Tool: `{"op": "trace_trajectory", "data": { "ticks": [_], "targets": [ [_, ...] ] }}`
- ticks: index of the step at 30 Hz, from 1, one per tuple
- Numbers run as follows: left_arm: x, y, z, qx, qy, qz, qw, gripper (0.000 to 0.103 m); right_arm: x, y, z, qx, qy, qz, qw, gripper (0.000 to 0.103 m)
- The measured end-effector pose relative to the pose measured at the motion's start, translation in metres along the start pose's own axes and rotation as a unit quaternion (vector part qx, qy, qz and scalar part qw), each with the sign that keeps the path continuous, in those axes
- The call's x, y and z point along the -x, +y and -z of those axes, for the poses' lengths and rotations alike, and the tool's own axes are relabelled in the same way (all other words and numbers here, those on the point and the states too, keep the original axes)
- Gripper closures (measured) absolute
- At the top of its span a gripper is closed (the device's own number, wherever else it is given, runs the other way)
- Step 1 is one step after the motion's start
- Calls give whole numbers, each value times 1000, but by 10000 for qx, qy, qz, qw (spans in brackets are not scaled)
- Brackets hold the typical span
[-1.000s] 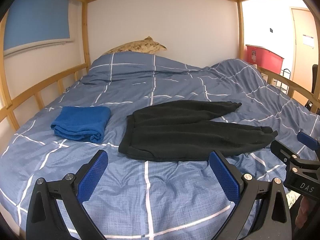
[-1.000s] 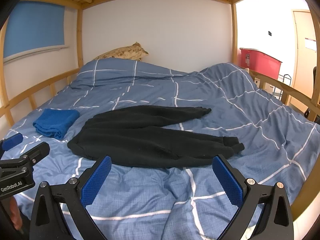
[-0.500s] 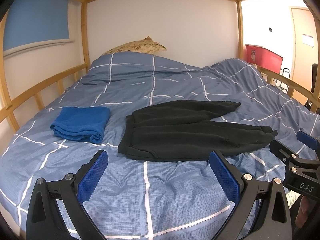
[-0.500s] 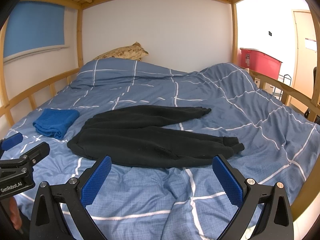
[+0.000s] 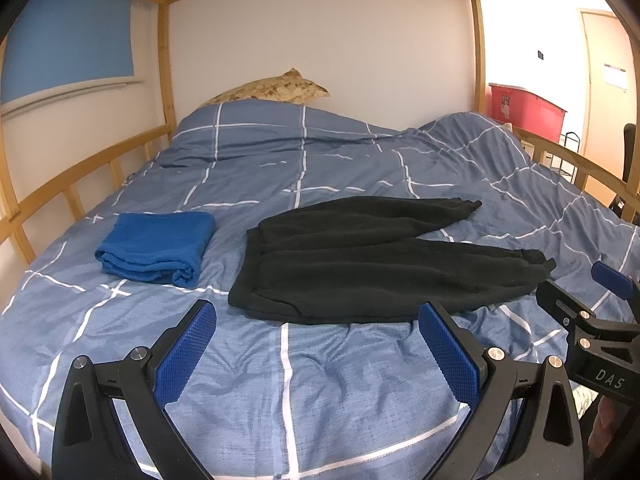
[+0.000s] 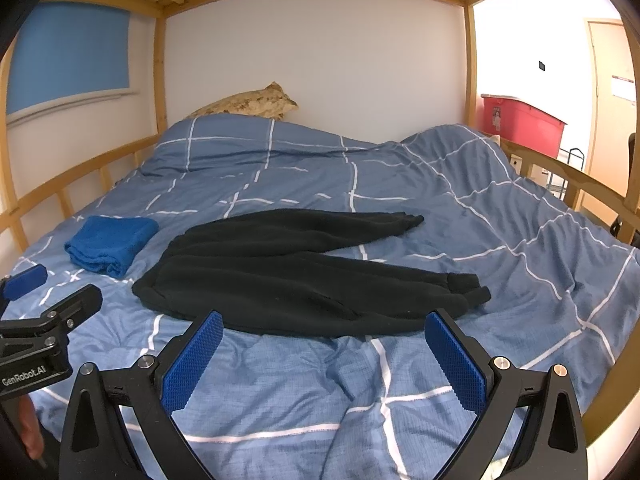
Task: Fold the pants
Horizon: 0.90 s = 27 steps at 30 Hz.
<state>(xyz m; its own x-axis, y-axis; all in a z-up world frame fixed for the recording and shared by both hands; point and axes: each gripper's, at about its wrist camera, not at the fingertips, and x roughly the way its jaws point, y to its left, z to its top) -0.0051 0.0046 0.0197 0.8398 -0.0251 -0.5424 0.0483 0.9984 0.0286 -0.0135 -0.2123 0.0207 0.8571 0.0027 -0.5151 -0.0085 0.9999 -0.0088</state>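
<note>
Black pants (image 5: 360, 264) (image 6: 296, 272) lie flat on the blue checked duvet (image 5: 320, 392), waistband to the left and both legs stretching right, spread slightly apart. My left gripper (image 5: 318, 332) hovers open over the near edge of the bed, just short of the waistband, holding nothing. My right gripper (image 6: 324, 336) is also open and empty, just short of the near leg. Each gripper shows at the edge of the other's view: the right gripper (image 5: 588, 304) and the left gripper (image 6: 48, 296).
A folded blue towel (image 5: 156, 246) (image 6: 110, 244) lies left of the pants. A patterned pillow (image 5: 272, 90) sits at the head. Wooden rails (image 5: 80, 176) (image 6: 580, 184) line both sides, bunk slats overhead. A red bin (image 5: 524, 110) stands beyond the right rail.
</note>
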Motion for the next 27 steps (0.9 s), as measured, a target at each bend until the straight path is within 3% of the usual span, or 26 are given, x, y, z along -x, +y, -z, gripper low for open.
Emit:
{"op": "trace_trajectory", "data": {
  "ticks": [7,14,18,27],
  "targets": [
    [-22,-15,-28,47,-212,-140,9997,0,-23,-15,-15,9,-17,-90,10000,1],
    [-68,-55,-89,-374,-362,225,9984,0,-77,-47,-68,187,-67,-79,9998,1],
    [-111,-79,-123,-534,-152,543,9970,0,-120,-68,-101,272,168,-178,9993,1],
    [-216,-125,-186,-702,568,851,9923,0,-222,-113,-164,360,971,-206,9944,1]
  ]
}}
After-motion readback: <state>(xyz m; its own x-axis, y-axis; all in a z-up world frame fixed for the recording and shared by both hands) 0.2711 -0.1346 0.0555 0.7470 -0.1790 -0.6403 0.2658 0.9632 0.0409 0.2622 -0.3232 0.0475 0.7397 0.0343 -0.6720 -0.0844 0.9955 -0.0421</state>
